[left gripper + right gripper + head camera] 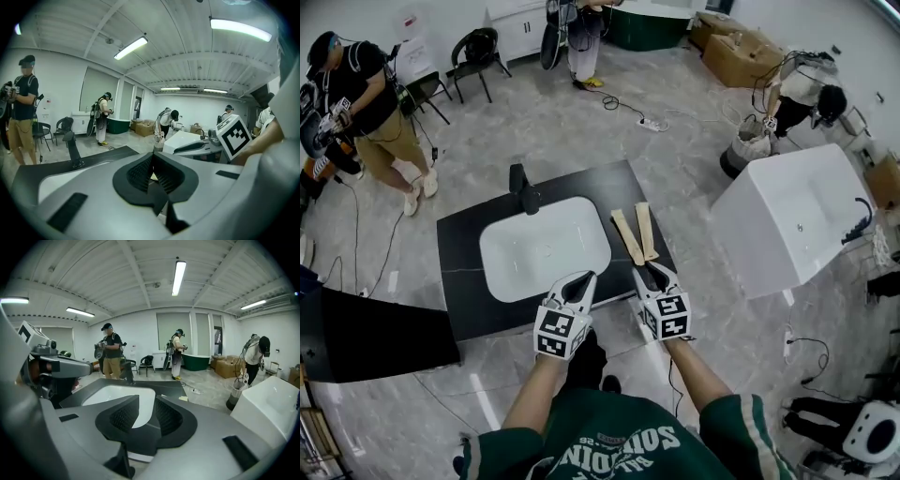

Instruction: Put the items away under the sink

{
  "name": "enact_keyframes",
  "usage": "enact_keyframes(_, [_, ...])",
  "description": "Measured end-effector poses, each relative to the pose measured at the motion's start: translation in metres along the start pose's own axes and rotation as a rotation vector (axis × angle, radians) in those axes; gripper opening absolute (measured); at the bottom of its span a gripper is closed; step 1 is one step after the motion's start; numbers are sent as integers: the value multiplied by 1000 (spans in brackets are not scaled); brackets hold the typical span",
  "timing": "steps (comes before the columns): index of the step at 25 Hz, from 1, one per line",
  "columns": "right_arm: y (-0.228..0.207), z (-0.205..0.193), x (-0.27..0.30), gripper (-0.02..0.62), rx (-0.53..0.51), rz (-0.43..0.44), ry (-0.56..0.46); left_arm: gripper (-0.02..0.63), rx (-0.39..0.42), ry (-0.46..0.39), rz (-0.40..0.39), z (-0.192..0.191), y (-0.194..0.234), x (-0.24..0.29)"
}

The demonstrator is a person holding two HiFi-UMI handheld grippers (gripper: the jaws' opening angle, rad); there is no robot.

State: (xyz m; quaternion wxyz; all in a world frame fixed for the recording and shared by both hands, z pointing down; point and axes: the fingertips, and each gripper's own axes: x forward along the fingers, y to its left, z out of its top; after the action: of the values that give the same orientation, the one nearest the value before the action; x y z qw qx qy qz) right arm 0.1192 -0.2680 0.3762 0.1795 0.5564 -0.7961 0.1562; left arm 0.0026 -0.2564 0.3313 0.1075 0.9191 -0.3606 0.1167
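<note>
While slats [627, 236] lie beside sink [546, 251] | left hand-held gripper [580, 280] together | right hand-held gripper [653, 274] apart

Almost no writing can be read here. The dark green shirt [628, 441] of the person, at the near edge of the head view, carries a line of pale block letters. They stand upside down and are bent by folds, so I cannot read the word. The white marker cube [561, 333] on the left gripper [579, 281] and the one [667, 317] on the right gripper [651, 273] show only black square patterns, no letters or numbers. A white sheet [411, 23] at the far left is too small to read.
</note>
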Motion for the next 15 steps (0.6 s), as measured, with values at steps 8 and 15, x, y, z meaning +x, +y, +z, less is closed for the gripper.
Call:
enact_keyframes(8, [-50,-43,73,118,-19,-44,177,11,-47,70,-19,-26,38,35])
enact_keyframes(15, [-76,-78,127,116,-21,-59,315,11,-87,105,-28,-45,65,58])
